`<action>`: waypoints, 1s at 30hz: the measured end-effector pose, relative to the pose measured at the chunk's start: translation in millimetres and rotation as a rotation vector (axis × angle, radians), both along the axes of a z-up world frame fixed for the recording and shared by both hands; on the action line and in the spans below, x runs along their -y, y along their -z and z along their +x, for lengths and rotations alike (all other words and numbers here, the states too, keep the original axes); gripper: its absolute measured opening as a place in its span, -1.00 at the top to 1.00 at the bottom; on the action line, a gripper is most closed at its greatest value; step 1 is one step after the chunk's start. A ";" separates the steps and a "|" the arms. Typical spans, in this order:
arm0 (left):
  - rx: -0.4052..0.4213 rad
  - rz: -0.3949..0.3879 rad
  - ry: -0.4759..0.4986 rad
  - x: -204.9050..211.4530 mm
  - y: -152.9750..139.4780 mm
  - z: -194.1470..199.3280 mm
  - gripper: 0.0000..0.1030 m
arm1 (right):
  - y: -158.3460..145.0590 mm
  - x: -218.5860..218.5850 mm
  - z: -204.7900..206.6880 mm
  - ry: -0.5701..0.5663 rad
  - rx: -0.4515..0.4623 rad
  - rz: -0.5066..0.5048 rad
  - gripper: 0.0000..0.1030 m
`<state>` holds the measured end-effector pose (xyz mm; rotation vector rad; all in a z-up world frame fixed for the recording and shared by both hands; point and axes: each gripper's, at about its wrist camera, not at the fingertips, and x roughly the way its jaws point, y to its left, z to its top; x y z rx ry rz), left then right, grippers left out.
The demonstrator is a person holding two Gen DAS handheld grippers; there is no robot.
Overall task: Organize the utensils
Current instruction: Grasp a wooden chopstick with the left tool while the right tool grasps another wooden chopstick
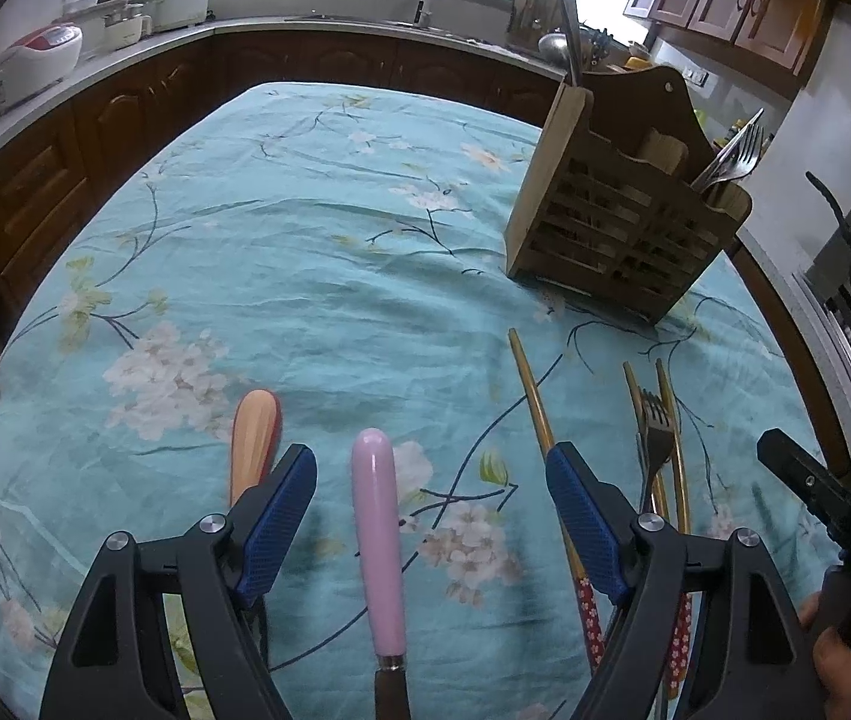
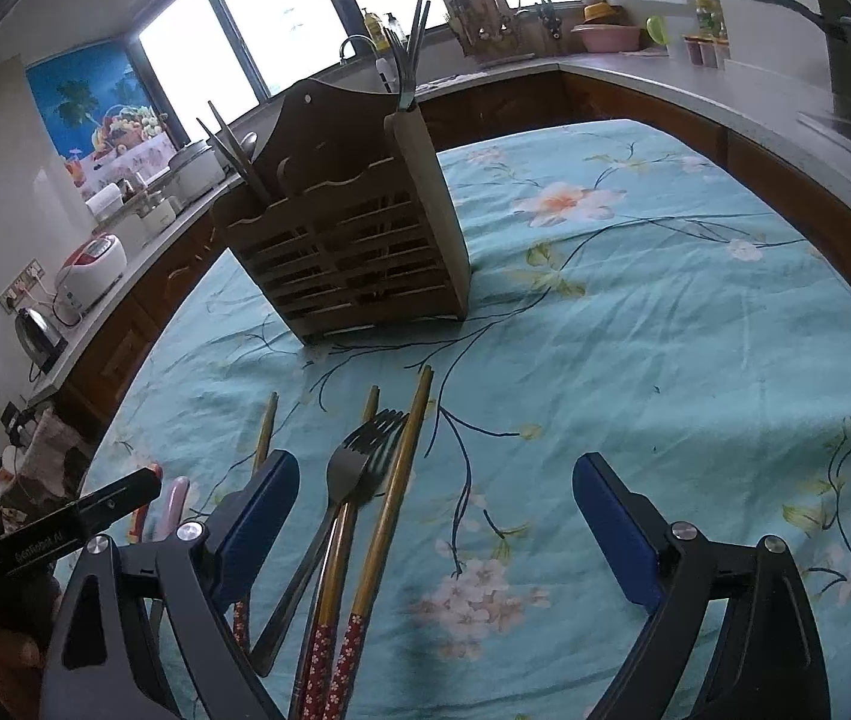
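While the slatted wooden utensil caddy (image 2: pixel 353 246) stands farther back on the floral tablecloth (image 2: pixel 635 330), a pick-up is judged underway: the pink-handled utensil (image 1: pixel 376 534) lies untouched between the left gripper's (image 1: pixel 428 516) parted jaws, the dark metal fork (image 2: pixel 359 468) inside the right gripper's (image 2: pixel 434 534) spread jaws; closing is called for next.

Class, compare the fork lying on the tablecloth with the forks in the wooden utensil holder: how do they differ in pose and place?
The loose fork lies flat on the tablecloth among chopsticks; the stored forks stand upright, tines up, in the wooden holder. The loose fork is single; the stored ones are bunched in an end compartment. All look like metal.
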<state>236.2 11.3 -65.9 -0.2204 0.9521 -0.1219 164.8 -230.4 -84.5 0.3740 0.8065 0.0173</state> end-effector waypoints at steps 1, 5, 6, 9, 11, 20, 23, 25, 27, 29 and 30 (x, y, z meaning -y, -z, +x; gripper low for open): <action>-0.004 0.001 0.002 1.0 1.1 1.7 -0.53 | 0.4 -0.2 0.7 -0.001 0.000 -0.002 -0.83; -0.011 0.009 0.015 7.0 4.0 9.6 -0.53 | 1.2 -1.2 5.1 -0.010 0.002 -0.012 -0.82; -0.014 0.013 0.018 8.5 4.9 11.9 -0.53 | 1.5 -1.6 6.9 -0.011 0.001 -0.019 -0.81; -0.018 0.024 0.027 13.2 6.1 19.6 -0.53 | 1.9 -3.6 13.5 -0.017 0.001 -0.034 -0.74; -0.017 0.033 0.032 16.8 6.8 26.7 -0.53 | 2.8 -4.8 20.6 -0.022 -0.007 -0.047 -0.60; -0.027 0.054 0.061 31.5 13.3 63.1 -0.50 | 20.7 -9.4 60.2 -0.066 -0.081 -0.044 -0.01; -0.030 0.067 0.088 40.5 15.6 76.3 -0.49 | 26.7 -13.5 72.8 -0.088 -0.108 -0.049 0.10; -0.038 0.080 0.102 46.4 19.3 85.4 -0.42 | 29.1 -15.0 78.7 -0.095 -0.124 -0.059 0.20; -0.051 0.083 0.120 51.6 24.2 93.2 -0.34 | 32.2 -15.5 85.1 -0.098 -0.147 -0.068 0.35; -0.067 0.087 0.130 55.2 29.2 99.9 -0.19 | 34.7 -15.4 89.8 -0.101 -0.165 -0.080 0.39; -0.080 0.091 0.139 57.5 33.6 103.8 -0.03 | 34.9 -16.2 90.9 -0.105 -0.166 -0.087 0.41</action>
